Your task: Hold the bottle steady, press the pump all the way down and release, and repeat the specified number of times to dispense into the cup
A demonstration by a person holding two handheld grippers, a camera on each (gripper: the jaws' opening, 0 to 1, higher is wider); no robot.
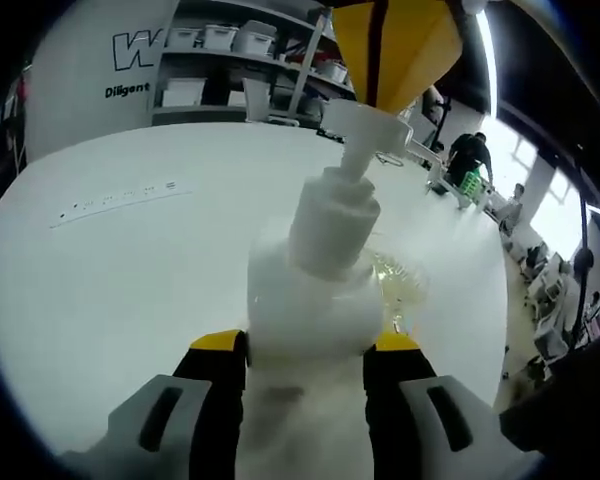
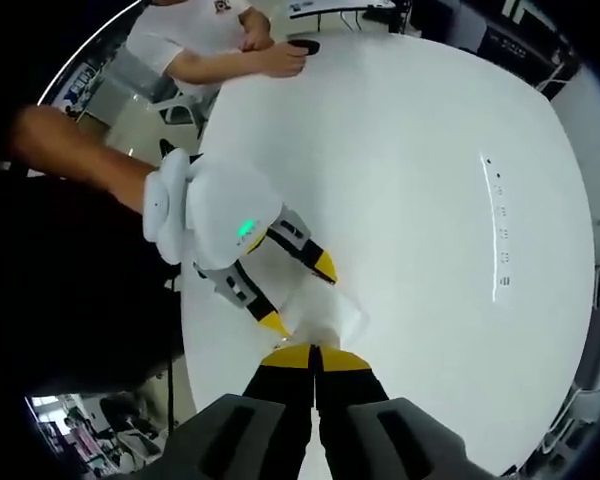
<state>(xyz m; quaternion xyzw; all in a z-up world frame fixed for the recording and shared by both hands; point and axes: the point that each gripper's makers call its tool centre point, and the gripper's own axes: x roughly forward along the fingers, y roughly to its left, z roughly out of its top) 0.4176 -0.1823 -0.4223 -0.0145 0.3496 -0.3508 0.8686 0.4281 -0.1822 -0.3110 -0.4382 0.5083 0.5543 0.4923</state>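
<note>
A white pump bottle [image 1: 310,290] stands on the white table [image 1: 110,290], and my left gripper [image 1: 308,342] is shut on its body, yellow-tipped jaws on either side. My right gripper [image 1: 385,60] comes down from above, its jaws together, tips resting on the pump head [image 1: 363,125]. Behind the bottle to the right sits a clear cup [image 1: 400,282], below the spout side. In the right gripper view my right gripper [image 2: 315,358] is shut over the bottle [image 2: 318,305], and the left gripper [image 2: 300,293] reaches in from the left around it.
A white power strip [image 1: 120,198] [image 2: 498,235] lies across the table. Shelves with boxes [image 1: 240,60] stand behind it. A person in a white shirt [image 2: 195,30] sits at the far edge, hand on a black object [image 2: 302,46]. People stand in the background [image 1: 470,155].
</note>
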